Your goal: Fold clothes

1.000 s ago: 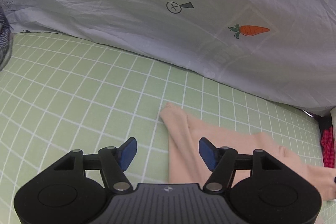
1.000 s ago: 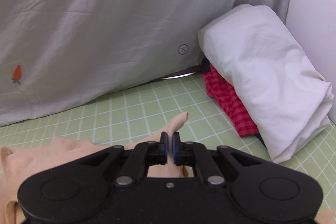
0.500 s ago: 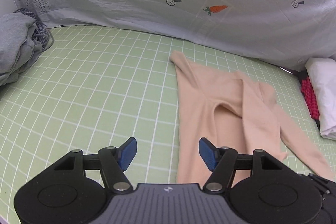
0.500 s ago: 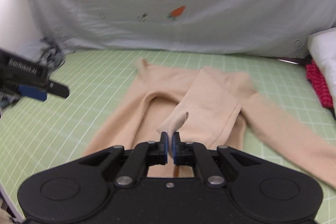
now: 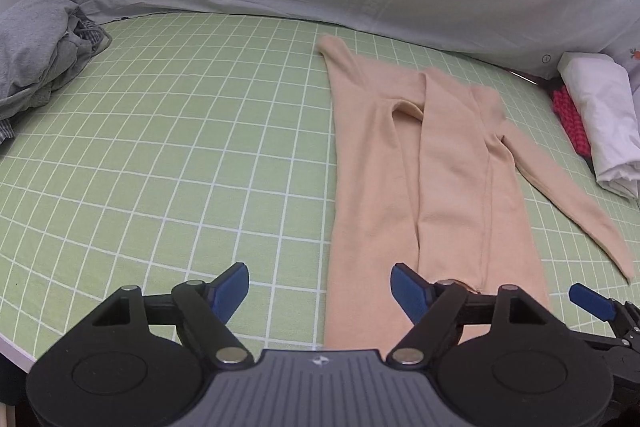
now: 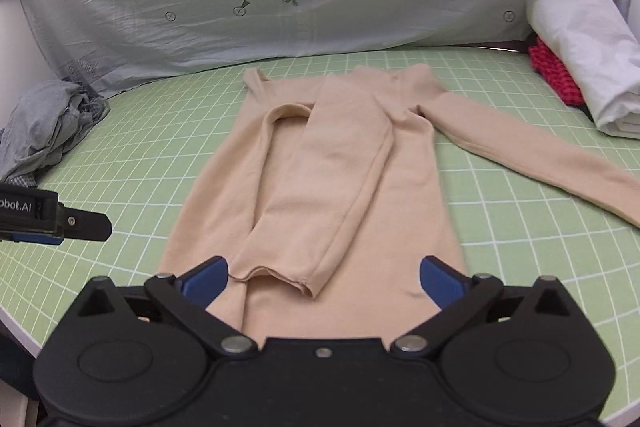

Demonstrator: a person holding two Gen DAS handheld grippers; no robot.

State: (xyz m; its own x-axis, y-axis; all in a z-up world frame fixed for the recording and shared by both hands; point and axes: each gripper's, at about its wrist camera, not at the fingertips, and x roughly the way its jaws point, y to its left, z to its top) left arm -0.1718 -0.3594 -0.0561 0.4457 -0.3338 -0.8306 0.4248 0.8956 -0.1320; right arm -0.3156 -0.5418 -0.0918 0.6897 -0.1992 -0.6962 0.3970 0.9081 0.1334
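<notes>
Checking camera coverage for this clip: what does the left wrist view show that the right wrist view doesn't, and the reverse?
Only the left wrist view shows the free sleeve's cuff on the mat. Only the right wrist view shows the folded sleeve's cuff lying on the sweater's body, near its hem. Both show the beige sweater, the green grid mat, the gray clothes pile, the white folded cloth, and the left gripper and right gripper open.

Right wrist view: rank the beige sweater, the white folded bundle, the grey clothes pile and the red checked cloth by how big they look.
1. beige sweater
2. white folded bundle and grey clothes pile: look alike, not ranked
3. red checked cloth, mostly covered
</notes>
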